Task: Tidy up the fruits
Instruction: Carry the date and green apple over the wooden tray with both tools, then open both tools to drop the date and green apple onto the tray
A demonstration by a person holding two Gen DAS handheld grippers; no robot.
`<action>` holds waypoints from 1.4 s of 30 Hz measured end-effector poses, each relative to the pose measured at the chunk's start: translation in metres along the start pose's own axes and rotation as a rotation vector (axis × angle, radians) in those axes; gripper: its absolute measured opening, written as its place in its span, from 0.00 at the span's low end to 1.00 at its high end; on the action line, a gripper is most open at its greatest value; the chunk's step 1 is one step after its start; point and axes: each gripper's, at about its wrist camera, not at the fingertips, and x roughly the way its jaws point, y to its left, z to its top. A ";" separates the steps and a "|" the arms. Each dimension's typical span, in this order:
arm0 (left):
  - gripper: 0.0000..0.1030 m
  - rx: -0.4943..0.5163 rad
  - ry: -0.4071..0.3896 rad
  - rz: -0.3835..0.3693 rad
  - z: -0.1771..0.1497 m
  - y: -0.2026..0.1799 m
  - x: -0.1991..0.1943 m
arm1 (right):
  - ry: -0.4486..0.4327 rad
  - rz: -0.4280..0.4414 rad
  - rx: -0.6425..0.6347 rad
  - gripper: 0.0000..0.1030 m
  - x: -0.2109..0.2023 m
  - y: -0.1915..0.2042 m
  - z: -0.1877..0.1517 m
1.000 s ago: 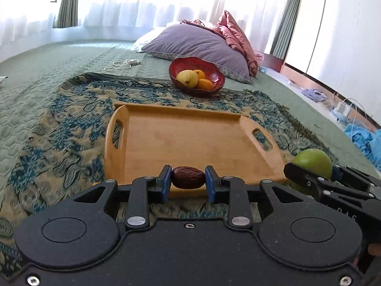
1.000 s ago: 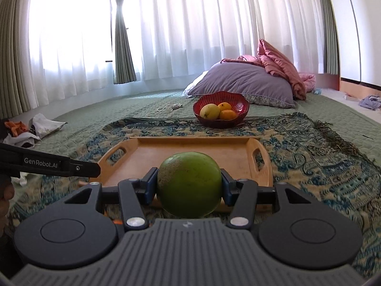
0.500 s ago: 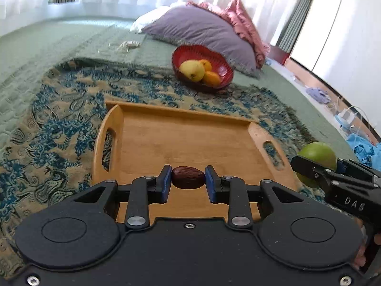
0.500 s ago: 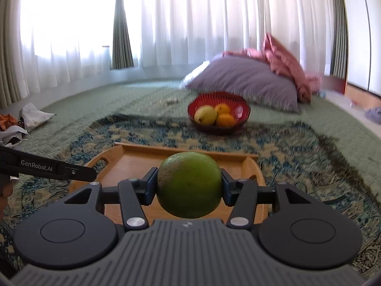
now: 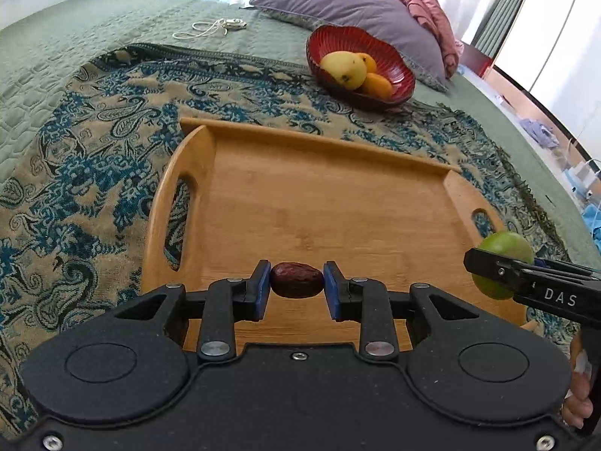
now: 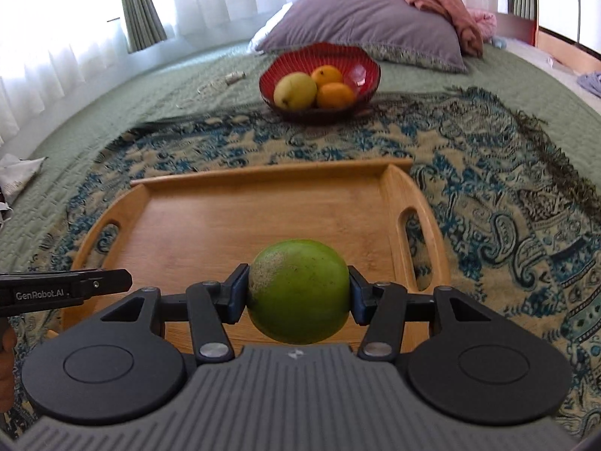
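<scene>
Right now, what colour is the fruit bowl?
Red, ribbed bowl; clearest in the right wrist view.

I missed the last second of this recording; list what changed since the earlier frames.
Both grippers advanced over the bamboo handled tray and tilted downward; the tray and red ribbed bowl now look nearer. Nothing was released. The left gripper still clamps the brown wrinkled date, the right gripper still the round green fruit. The bowl's fruit is unmoved.

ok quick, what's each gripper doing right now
left gripper: shut on the date
right gripper: shut on the green fruit
</scene>
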 end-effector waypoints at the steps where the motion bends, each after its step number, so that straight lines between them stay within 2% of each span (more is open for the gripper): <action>1: 0.28 0.000 0.003 0.001 0.000 0.000 0.002 | 0.004 -0.001 0.002 0.55 0.003 0.000 0.000; 11: 0.28 0.002 0.032 0.021 -0.005 0.000 0.018 | 0.032 -0.015 0.020 0.55 0.024 -0.001 -0.001; 42: 0.28 0.028 0.014 0.036 -0.003 -0.002 0.023 | 0.058 -0.012 0.019 0.55 0.038 -0.003 -0.007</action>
